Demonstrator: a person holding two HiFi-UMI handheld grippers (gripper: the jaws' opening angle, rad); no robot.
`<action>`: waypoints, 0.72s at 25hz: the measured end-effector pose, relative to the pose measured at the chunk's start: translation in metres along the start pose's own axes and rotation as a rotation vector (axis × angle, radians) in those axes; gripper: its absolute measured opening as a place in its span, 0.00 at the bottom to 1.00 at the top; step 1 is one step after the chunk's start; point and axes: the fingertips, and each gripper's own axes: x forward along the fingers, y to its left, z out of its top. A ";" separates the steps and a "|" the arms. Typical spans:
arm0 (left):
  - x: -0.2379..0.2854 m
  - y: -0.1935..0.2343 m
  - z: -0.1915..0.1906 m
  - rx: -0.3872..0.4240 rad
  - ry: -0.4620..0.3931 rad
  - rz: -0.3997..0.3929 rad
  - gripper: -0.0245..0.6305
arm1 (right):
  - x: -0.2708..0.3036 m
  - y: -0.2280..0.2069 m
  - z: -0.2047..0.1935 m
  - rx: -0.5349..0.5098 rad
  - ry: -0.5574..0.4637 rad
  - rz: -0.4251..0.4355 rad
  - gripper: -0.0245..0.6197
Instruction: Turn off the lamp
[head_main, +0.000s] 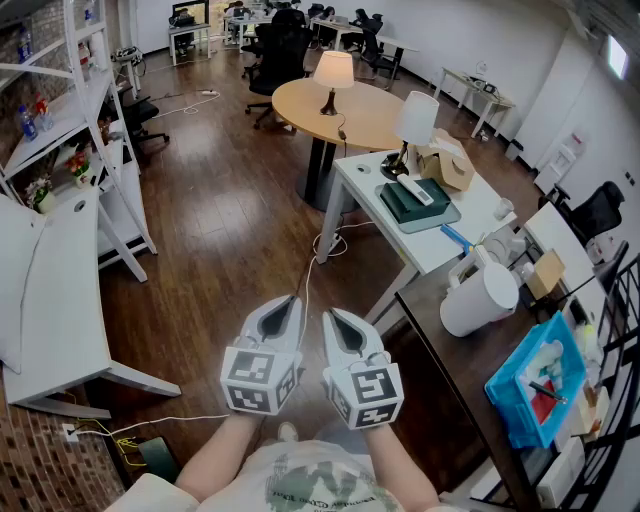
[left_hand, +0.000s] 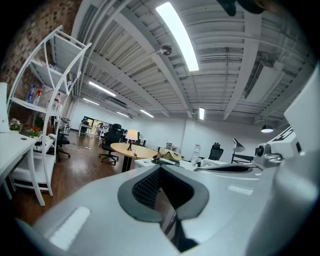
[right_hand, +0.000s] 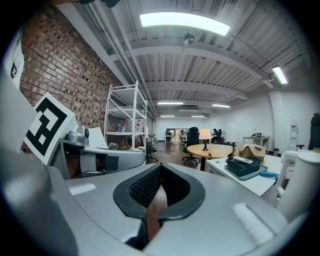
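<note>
While L gripper (head_main: 288, 302) & R gripper (head_main: 334, 316) hang closed, 2 lamps (head_main: 334, 70) (head_main: 416, 118) stand

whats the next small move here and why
Probably walk forward toward the lit lamp on the round table. The left gripper and right gripper are both shut on nothing. A wide stretch of floor lies between them and the lamp, so neither looks within reach of it.

The round wooden worktop (head_main: 300, 105) is carrying a lit table lamp (head_main: 333, 78) near its middle. The white rectangular worktop (head_main: 365, 180) beside it is carrying an unlit white-shaded lamp (head_main: 412, 125), a cardboard box (head_main: 448, 162) and a dark green case (head_main: 415, 205). Both are standing on the wooden floor (head_main: 220, 230).
</note>
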 end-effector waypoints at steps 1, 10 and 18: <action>0.002 0.000 0.000 0.002 0.002 -0.002 0.04 | 0.001 -0.003 0.000 0.004 0.002 -0.005 0.04; 0.038 0.012 -0.006 0.018 0.029 0.019 0.04 | 0.033 -0.030 -0.001 0.030 -0.013 0.004 0.04; 0.106 0.020 0.013 0.063 0.040 0.017 0.04 | 0.085 -0.074 0.019 0.056 -0.042 0.020 0.04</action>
